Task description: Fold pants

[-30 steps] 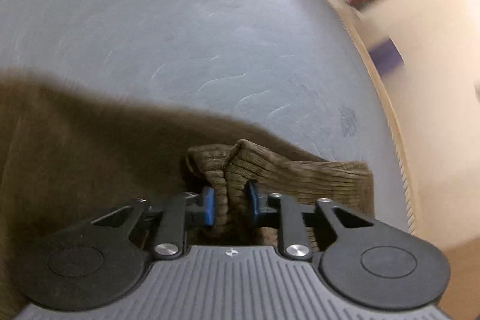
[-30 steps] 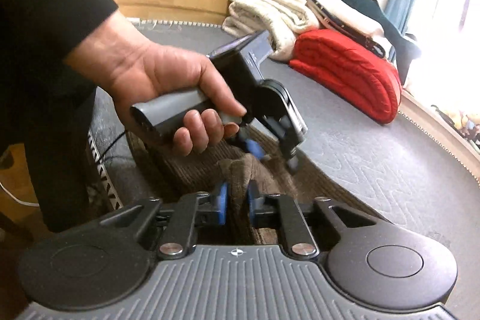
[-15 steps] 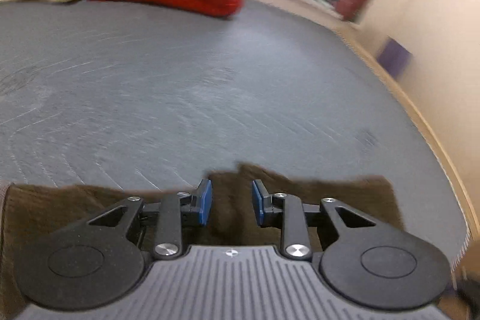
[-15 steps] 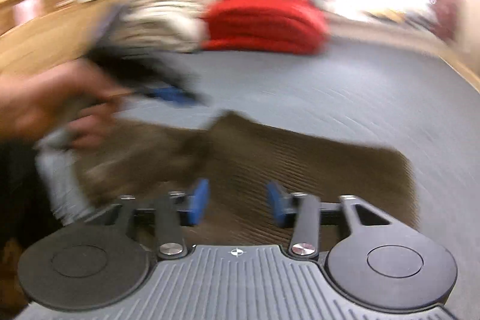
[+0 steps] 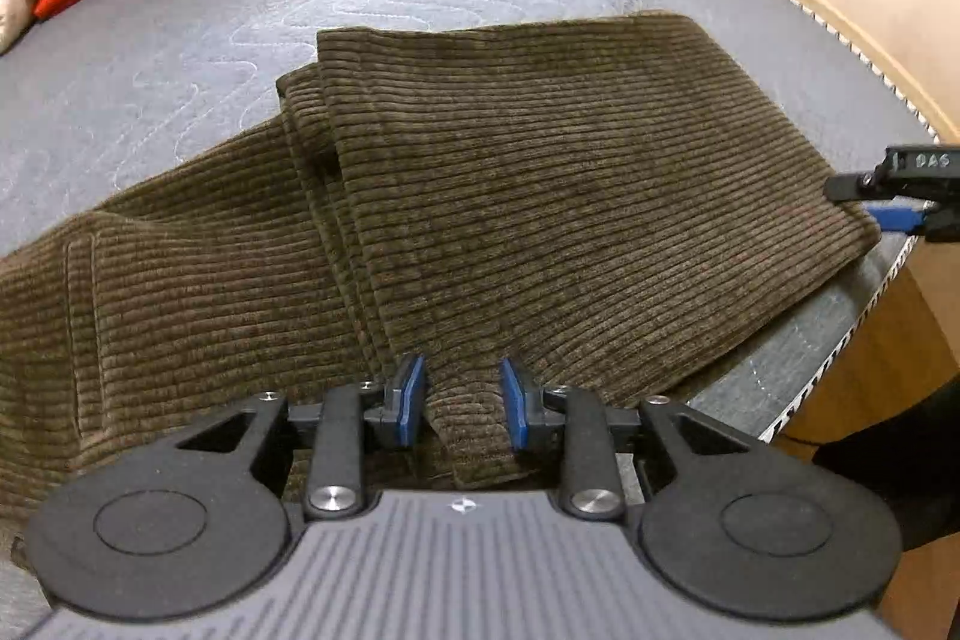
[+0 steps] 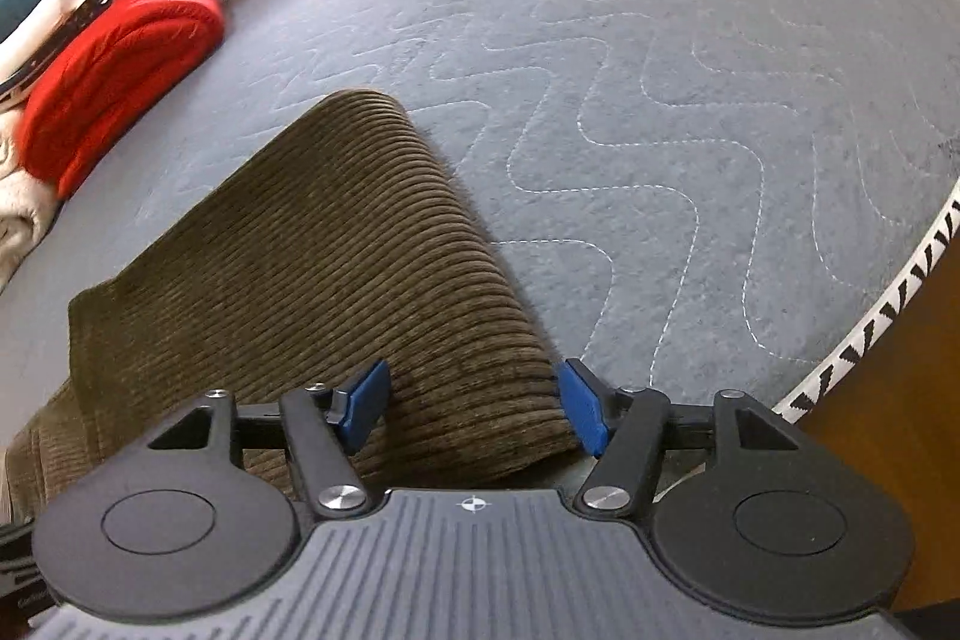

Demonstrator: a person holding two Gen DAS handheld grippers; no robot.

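Below, ribbed brown corduroy pants (image 5: 540,196), folded flat on quilted grey mattress (image 6: 690,112).

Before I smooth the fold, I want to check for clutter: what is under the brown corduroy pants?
The brown corduroy pants lie folded on the grey quilted mattress; only mattress shows around them. Whatever sits beneath the fabric itself is covered.

My left gripper (image 5: 462,403) carries blue pads (image 5: 410,400) on black linkage arms, each pinned with silver screws (image 5: 329,497) — behind them sit two round black discs and a grey ribbed housing with a small cross mark. My right gripper (image 6: 474,409) is built the same — blue pads (image 6: 363,403), black arms, silver screws (image 6: 605,496), ribbed grey body.
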